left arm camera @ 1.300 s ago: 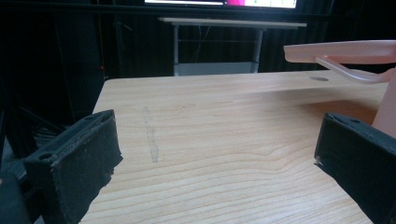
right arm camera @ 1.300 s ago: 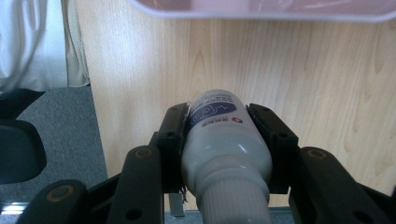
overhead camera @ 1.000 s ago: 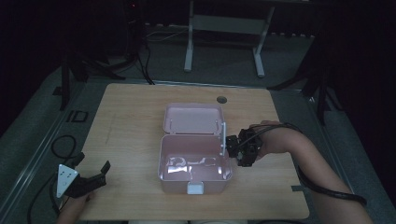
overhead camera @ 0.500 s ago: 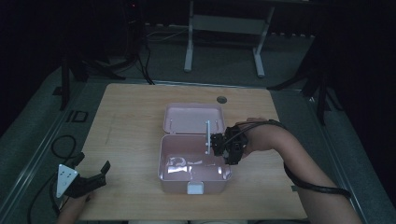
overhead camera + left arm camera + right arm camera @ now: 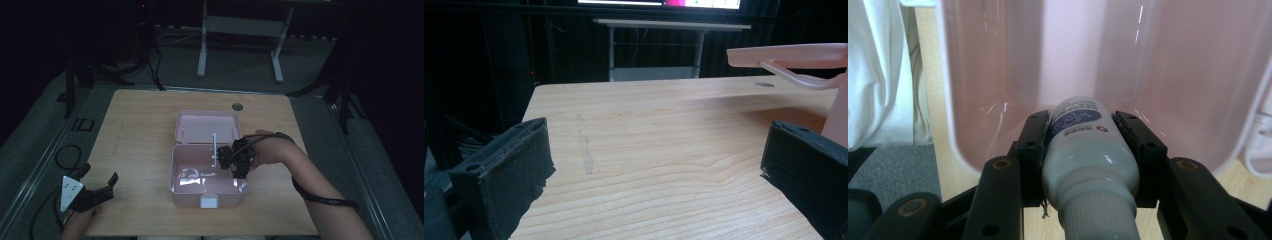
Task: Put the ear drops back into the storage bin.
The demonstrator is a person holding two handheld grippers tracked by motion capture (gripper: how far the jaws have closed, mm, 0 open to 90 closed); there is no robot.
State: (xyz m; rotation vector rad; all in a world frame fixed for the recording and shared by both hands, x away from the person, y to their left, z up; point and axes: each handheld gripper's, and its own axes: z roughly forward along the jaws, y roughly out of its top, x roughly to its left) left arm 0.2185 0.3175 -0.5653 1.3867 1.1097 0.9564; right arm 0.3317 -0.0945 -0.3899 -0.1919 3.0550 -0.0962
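Tube [image 5: 1083,150] sits pinched across its body in the right tool [image 5: 1083,131], nose pointing into the pink box [image 5: 175,170], over the box's right side. Box is open at mid-desk [image 5: 140,125], lid [image 5: 206,125] flat behind it. Something pale lies on the box floor; can't tell what. Left tool [image 5: 97,186] rests well left of the box near the front desk edge, jaws spread, nothing between them. Tube looks light, smooth plastic, likely squashy and slippery; I'd grip mid-body, light pressure, clear of the ribbed cap end.
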